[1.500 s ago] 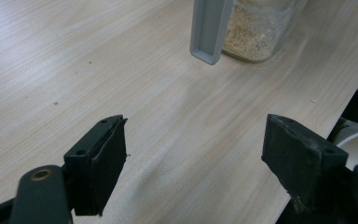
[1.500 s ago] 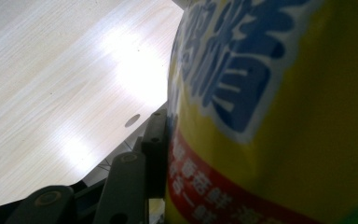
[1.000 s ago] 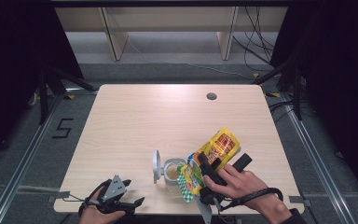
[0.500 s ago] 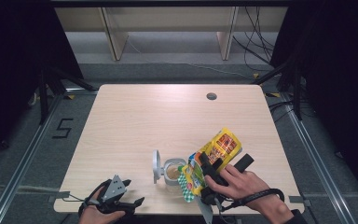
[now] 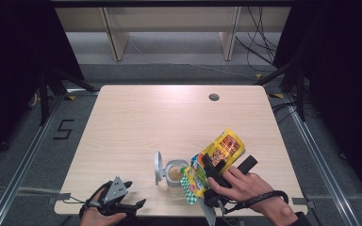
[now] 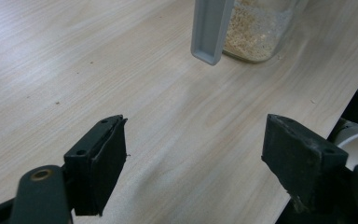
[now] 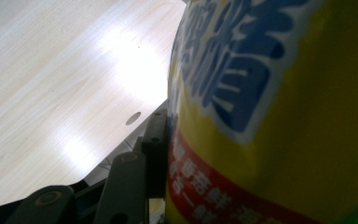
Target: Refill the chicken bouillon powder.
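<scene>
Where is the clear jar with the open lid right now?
In the high view the jar stands near the table's front edge, right of centre, its grey lid upright on its left and the yellow bag tilted just to its right.

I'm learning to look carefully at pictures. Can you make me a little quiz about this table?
1. True or false: the right gripper holds the yellow bag.
2. What stands beside the bag? A) a jar with its lid open B) a blue cup C) a book
3. Fill in: the left gripper has its jaws ____ with nothing between them.

Key: 1 true; 2 A; 3 open.
</scene>
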### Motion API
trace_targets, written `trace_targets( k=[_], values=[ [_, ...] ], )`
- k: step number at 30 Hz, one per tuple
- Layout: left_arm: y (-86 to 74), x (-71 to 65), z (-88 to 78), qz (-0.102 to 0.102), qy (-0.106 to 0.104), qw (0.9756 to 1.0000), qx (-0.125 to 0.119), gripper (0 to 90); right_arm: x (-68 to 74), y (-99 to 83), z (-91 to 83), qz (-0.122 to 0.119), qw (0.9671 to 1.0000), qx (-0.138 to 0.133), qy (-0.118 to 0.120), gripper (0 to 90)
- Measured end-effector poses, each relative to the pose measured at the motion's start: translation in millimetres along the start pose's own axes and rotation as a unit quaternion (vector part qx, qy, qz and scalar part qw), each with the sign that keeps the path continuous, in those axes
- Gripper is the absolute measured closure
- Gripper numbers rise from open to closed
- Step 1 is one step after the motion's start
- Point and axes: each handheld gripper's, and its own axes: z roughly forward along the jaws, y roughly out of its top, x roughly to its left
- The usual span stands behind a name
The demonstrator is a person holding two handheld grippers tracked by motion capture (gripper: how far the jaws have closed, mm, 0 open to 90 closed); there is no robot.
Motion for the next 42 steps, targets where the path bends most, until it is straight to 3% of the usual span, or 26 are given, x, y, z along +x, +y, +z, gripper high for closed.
trace_targets(
  k=[4,5,9,10,18,19,20,22,26,27,28,29,42],
  values=[
    [0.4,1.1,-0.6,0.003,-0.004,1.0,-0.002,21.2,2.2,0.5,-1.5,0.012,0.9999,0.005,0.003,63.1],
    [-0.1,-1.1,0.6,-0.013,-0.005,0.9998,-0.011,21.2,2.7,1.0,-0.7,0.008,1.0,0.0,0.0,63.1],
    [-0.6,-3.4,0.7,-0.029,-0.008,0.9995,-0.01,21.2,2.2,1.0,-3.1,0.008,0.9999,0.007,-0.001,63.1],
    [-0.1,-1.5,0.7,-0.011,-0.003,0.9999,-0.01,21.2,2.6,1.2,-3.5,0.013,0.9999,0.005,0.001,63.1],
    [-0.1,-1.6,1.0,-0.013,-0.002,0.9999,-0.011,21.2,2.6,-1.1,-4.6,0.013,0.9999,0.008,-0.001,63.1],
    [0.0,-1.1,0.6,-0.01,-0.005,0.9999,-0.01,21.2,2.2,-1.6,-4.3,0.005,1.0,0.008,0.001,63.1],
    [-0.6,-2.9,0.3,-0.027,-0.007,0.9996,-0.007,21.2,2.4,-1.0,-4.5,0.006,0.9999,0.009,-0.001,63.1],
    [-0.7,-2.7,0.2,-0.027,-0.007,0.9996,-0.005,21.2,3.1,0.4,-4.6,0.004,1.0,0.005,0.001,63.2],
    [-0.3,-2.4,-0.4,-0.023,-0.006,0.9997,-0.007,21.2,3.3,1.6,-4.8,0.015,0.9999,0.001,0.001,63.2],
    [0.1,-0.8,-0.4,-0.009,-0.002,0.9999,-0.009,21.2,4.0,2.1,-4.3,0.014,0.9999,0.002,0.0,63.2],
    [0.1,-0.8,-0.4,-0.009,-0.002,0.9999,-0.009,21.2,4.0,2.1,-4.3,0.014,0.9999,0.002,0.0,63.2],
    [-0.9,-3.1,0.6,-0.027,-0.003,0.9996,-0.008,21.2,3.4,2.7,-4.1,0.01,0.9999,0.004,0.0,63.2],
    [-0.8,-2.9,0.1,-0.026,-0.005,0.9996,-0.006,21.2,3.0,2.0,-3.9,0.007,1.0,0.003,-0.001,63.3]
  ],
)
